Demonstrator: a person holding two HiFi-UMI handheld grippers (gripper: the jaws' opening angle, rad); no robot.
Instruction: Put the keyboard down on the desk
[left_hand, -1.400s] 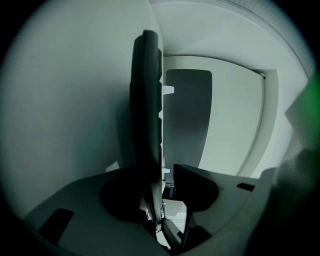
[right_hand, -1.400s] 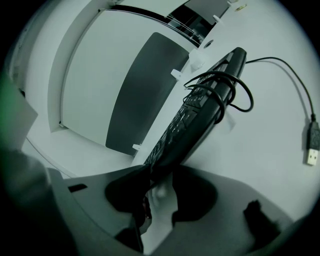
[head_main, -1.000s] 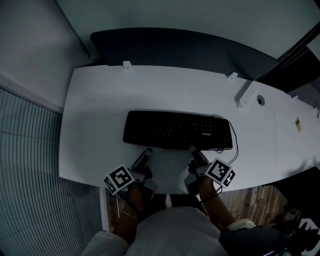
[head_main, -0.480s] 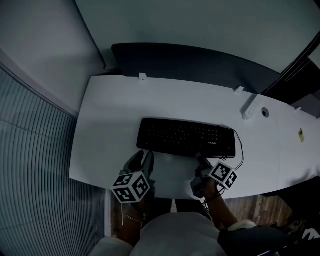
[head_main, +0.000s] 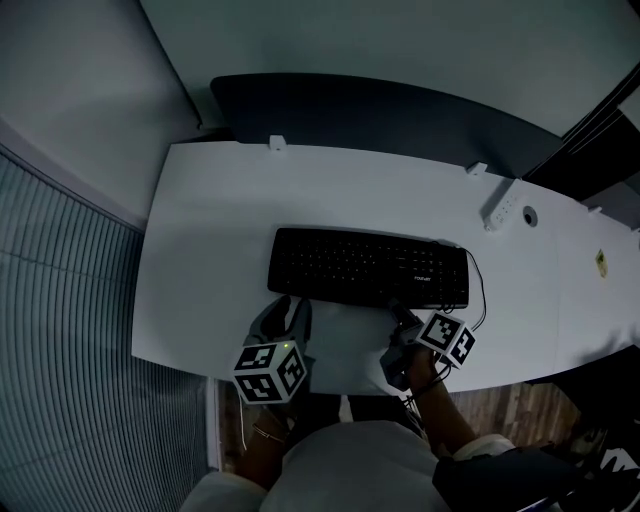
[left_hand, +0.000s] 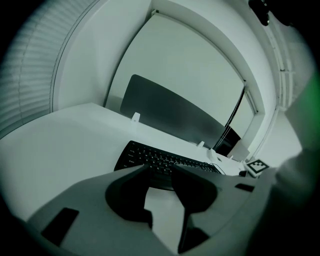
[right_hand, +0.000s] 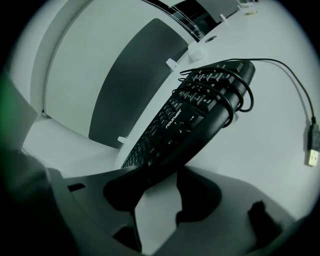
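Grey jaws come first. My left gripper (left_hand: 159, 175) hangs over the front edge of the desk (head_main: 220, 230). Its jaws are apart, though they have just been narrowing, and only bare white top shows between them. I read that as a hand that has let go and drawn clear. My right gripper (right_hand: 161, 182) sits just to its right at the same edge, its jaws parted and just widening. The front edge of the keyboard (right_hand: 195, 120) stands right at their tips, but the pads do not seem to press on it, so I judge this a release, not a grip.

That keyboard lies flat, keys up, near the front edge at mid-desk, its long side parallel to the edge. It sits where a typist would want it, so the task looks all but done. Its cable (right_hand: 235, 95) is looped round its right end, I take it for tidy carrying, and the plug (right_hand: 312, 150) trails loose on the desk beyond.

Towards the back right corner lies a power strip (head_main: 500, 208). On the back edge stand two clips (head_main: 277, 143), holding, I guess, the dark panel (head_main: 380, 110) behind.

Count: two grippers, one keyboard, one cable, one plug, one power strip, two clips, one panel.
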